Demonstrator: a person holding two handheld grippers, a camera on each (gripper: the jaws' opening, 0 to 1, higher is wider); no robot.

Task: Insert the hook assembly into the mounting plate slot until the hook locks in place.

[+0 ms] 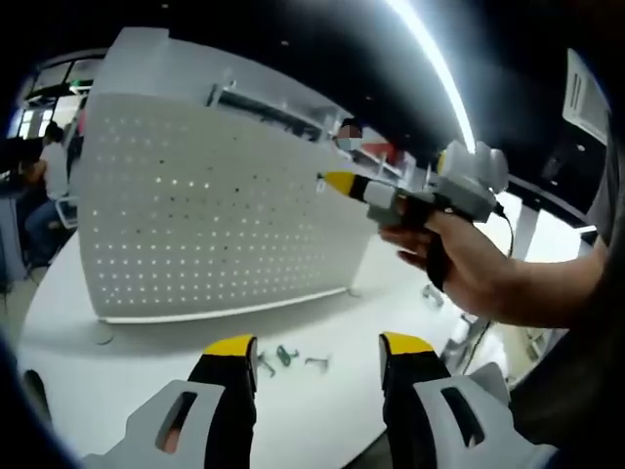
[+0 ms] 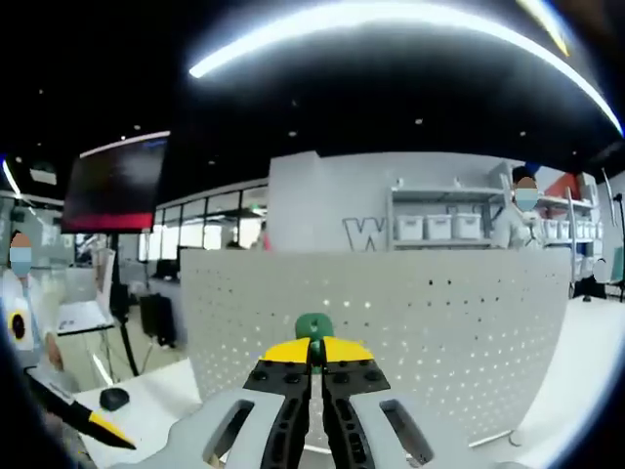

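A small green plastic hook assembly (image 2: 313,327) sits pinched in the closed right gripper (image 2: 314,352), directly in front of the white perforated mounting plate (image 2: 391,332), nearly touching it. The left gripper (image 1: 317,347) hangs open, farther from that plate, above spare hooks (image 1: 285,357).

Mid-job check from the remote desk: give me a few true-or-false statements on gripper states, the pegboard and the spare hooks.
1. The right gripper is shut on a small green hook. True.
2. The left gripper holds a hook. False: its jaws stand open with nothing between them.
3. The white perforated pegboard panel stands upright on the white table. True.
4. Several small dark hooks lie on the table in front of the panel. True.
5. The green hook is already seated in the panel. False: it is in the jaws, short of the panel.
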